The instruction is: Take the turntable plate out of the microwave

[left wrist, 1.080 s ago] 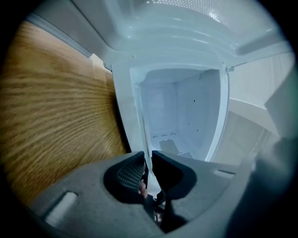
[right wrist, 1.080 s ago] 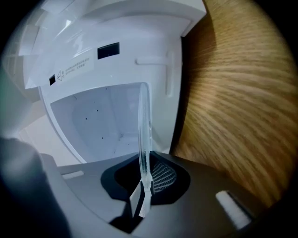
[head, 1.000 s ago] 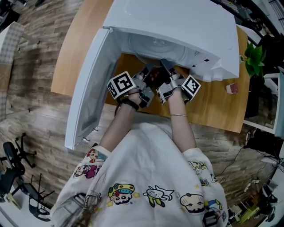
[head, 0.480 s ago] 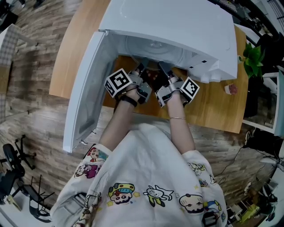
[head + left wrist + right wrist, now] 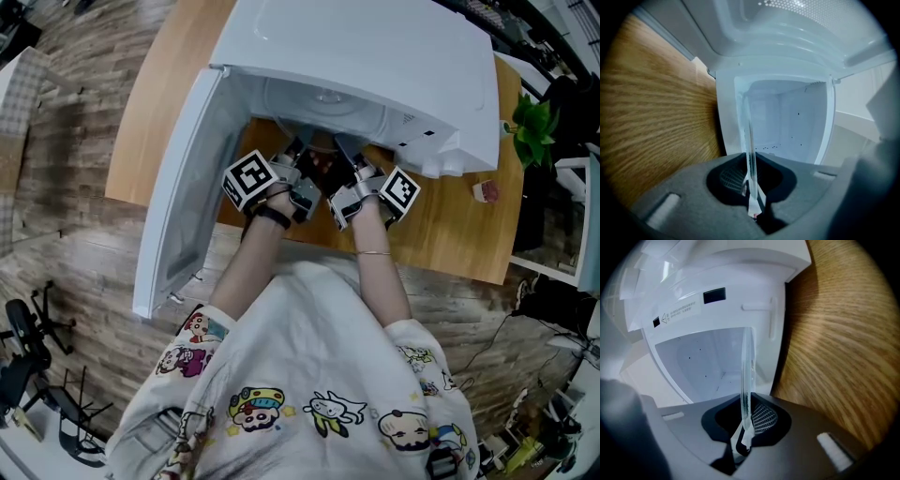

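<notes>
Glass is what both tools are on: the plate (image 5: pixel 750 136) shows edge-on between the jaws of the left gripper (image 5: pixel 298 155), which are closing and already pinch its near rim. The right gripper (image 5: pixel 343 148) is clamped on the same rim just beside it, with the thin pane (image 5: pixel 746 376) caught where its jaws meet.

The plate reaches straight ahead from both grippers into the white cavity of the microwave (image 5: pixel 375 47), which sits on the wooden table (image 5: pixel 178 84) with its door (image 5: pixel 187 197) swung wide to the person's left. Most of the plate is inside; only the front edge lies at the mouth, where the two grippers sit side by side, neither clearly nearer.

From the head view the roof of the oven hides most of the plate, so it is hard to say whether it has come off its hub. The way out is probably straight back toward the person, with both hands drawing evenly and the pane kept flat so it clears the door frame on either side.
</notes>
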A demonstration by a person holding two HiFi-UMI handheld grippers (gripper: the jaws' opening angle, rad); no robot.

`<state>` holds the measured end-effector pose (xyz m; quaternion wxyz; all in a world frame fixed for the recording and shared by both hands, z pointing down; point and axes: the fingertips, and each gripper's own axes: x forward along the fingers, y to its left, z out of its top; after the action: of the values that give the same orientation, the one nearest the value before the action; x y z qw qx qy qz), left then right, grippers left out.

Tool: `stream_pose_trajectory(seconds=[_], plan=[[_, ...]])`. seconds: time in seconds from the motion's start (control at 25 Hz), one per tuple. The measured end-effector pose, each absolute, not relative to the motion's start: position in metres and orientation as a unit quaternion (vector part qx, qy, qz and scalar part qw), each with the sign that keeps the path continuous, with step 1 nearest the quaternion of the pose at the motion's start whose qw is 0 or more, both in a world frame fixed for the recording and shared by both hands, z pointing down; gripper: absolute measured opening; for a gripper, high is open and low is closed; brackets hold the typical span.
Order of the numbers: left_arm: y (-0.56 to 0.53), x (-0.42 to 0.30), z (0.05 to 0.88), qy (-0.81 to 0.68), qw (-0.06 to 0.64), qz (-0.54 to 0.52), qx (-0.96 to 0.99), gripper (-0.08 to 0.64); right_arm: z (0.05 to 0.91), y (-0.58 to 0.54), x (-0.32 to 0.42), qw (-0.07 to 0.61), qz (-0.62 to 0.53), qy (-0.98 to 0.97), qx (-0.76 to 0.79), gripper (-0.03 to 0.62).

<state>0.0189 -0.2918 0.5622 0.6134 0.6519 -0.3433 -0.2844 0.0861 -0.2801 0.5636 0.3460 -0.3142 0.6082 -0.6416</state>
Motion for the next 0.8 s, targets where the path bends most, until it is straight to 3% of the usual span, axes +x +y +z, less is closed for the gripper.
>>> stream_pose_trajectory(seconds=[0.8], plan=[[-0.228, 0.010, 0.521, -0.366, 0.600, -0.291, 0.649, 0.029, 0.522, -0.219, 0.078, 0.327, -0.657, 0.612, -0.294, 0.038]])
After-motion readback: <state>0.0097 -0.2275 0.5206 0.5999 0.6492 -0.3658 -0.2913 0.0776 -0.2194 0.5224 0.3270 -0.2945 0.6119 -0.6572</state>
